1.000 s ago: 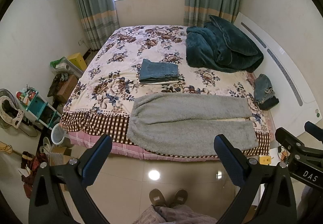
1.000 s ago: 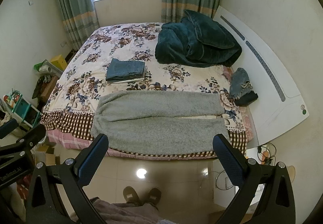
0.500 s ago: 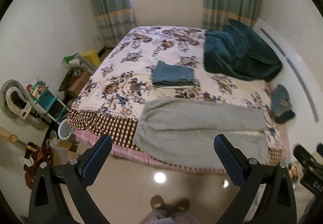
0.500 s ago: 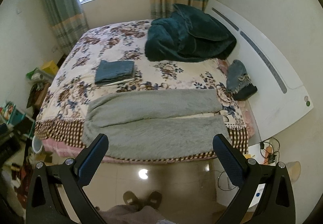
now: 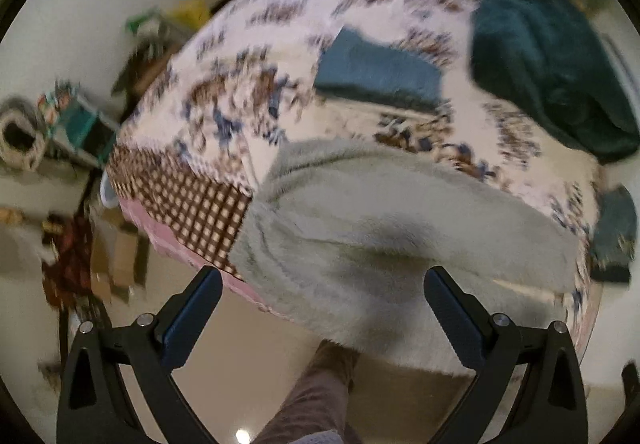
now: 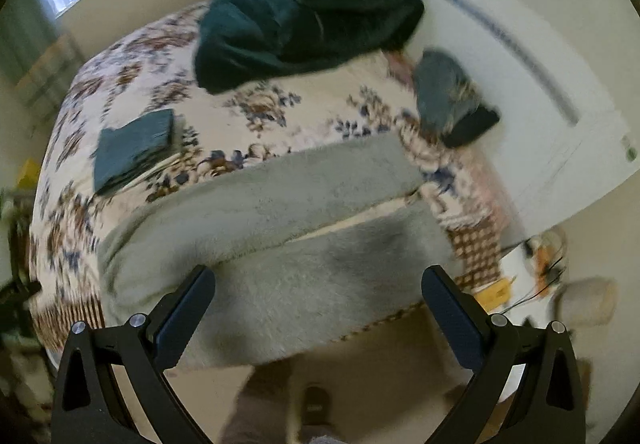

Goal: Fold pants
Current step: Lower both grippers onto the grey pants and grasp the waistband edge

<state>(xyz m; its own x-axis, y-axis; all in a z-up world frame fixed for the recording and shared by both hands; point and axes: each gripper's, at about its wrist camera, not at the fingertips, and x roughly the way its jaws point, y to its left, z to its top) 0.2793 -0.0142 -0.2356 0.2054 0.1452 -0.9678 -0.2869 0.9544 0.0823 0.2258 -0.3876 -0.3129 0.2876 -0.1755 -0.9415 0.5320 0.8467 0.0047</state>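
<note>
Grey fleece pants (image 5: 400, 228) lie flat along the near edge of the floral bed (image 5: 248, 92), waist to the left and legs to the right. My left gripper (image 5: 324, 308) is open just above the waist end, nothing between its fingers. In the right wrist view the pants (image 6: 280, 244) show two legs with a pale gap between them. My right gripper (image 6: 320, 304) hangs open above the nearer leg close to its cuff end, holding nothing. Both views are motion-blurred.
A folded blue garment (image 5: 376, 72) rests mid-bed. A dark green blanket (image 6: 304, 20) is heaped at the far right, and crumpled dark clothes (image 6: 452, 104) sit by the white headboard (image 6: 520, 64). Clutter (image 5: 64, 124) lines the floor at left. A person's trouser leg (image 5: 316, 396) stands by the bed.
Both grippers have dropped forward toward the bed, so the grey pants fill much more of each view. The left drew toward the waist end, the right toward the leg ends. Both stay open.
</note>
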